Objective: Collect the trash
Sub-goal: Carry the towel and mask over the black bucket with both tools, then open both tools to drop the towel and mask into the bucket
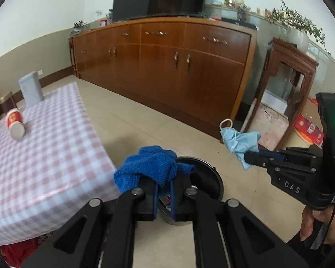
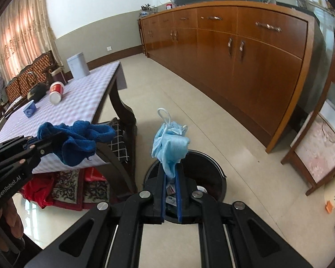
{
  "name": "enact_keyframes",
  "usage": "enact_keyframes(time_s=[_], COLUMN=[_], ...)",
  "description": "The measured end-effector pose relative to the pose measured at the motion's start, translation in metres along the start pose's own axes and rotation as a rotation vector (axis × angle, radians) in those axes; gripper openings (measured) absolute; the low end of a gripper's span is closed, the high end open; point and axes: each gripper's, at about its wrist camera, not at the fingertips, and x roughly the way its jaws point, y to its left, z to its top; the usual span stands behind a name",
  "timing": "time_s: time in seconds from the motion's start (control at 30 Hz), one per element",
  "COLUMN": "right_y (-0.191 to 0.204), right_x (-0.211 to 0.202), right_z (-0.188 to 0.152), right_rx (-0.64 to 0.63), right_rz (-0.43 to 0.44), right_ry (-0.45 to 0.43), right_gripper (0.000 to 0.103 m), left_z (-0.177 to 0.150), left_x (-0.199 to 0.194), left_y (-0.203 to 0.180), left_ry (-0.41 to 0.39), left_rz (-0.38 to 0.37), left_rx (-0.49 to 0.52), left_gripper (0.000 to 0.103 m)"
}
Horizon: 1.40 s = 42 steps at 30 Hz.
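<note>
left claw (image 1: 164,192) pinches blue cloth (image 1: 149,167) | right claw (image 2: 170,192) pinches mask (image 2: 169,145) upright

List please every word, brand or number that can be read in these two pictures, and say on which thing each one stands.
"DAS": white letters on the body of the right gripper, seen in the left wrist view.
"GenRobot.AI": white letters on the body of the left gripper, seen in the right wrist view.
Red cup lying on the table: its gold mark is too blurred to read.
Red boxes on the floor: print too small to read.
</note>
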Motion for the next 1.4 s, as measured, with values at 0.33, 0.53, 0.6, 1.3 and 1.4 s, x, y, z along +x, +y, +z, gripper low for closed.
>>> enact_keyframes(time_s=[0.33,0.53,0.6,1.3,1.4], right_y=[-0.030,-0.044,-0.048,-0.082,-0.085], right_x=[0.040,0.076,0.090,0.185,0.176], right_z=[-0.023,-0.038,-0.043,-0.069,-0.068], right_rx=[0.007,-0.007,-0.014,-0.126,-0.107], right_rz=[-0.005,0.006,0.012,-0.064,-0.077], right_ry=[0.090,0.164,0.188,0.356,0.344], right_gripper=[0.008,0.008,0.008,0.098,0.102], left_z=[-0.013,-0.026,-0.030,-0.065,-0.068], left_x=[0.048,0.084,0.096,0.159,0.152], left_y=[-0.024,-0.025,-0.026,-0.016,-0.017], left_ry=[0.087,0.157,0.179,0.303,0.304], left_rz=[-0.056,-0.087,-0.095,0.010,0.042], left_rx=[0.004,-0.016,-0.022,-0.044,-0.037], left_gripper=[0.009,0.009,0.009,0.087,0.087])
